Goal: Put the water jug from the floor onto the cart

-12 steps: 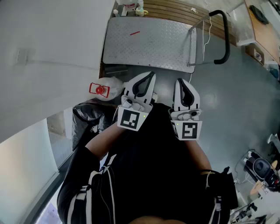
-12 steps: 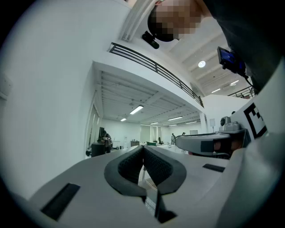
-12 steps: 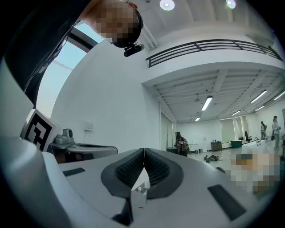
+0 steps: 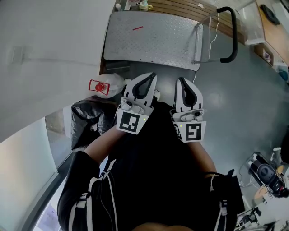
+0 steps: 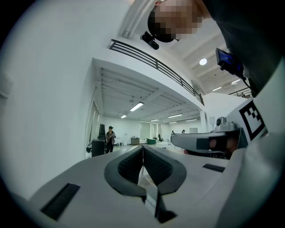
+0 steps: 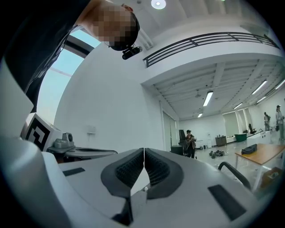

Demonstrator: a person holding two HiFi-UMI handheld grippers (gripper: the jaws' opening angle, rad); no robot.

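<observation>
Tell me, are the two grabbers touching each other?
Apart. The head view shows a strip of floor between the left gripper and the right gripper.

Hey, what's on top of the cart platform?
Only a small red mark shows on the cart platform; the handle frame covers a thin strip at its right.

Shows only the red cap and clear shoulder of the water jug [image 4: 108, 85], the rest lost behind the black bag [image 4: 88, 119]. Cuts off small objects [image 4: 135, 4] at the top edge, too small to name.
</observation>
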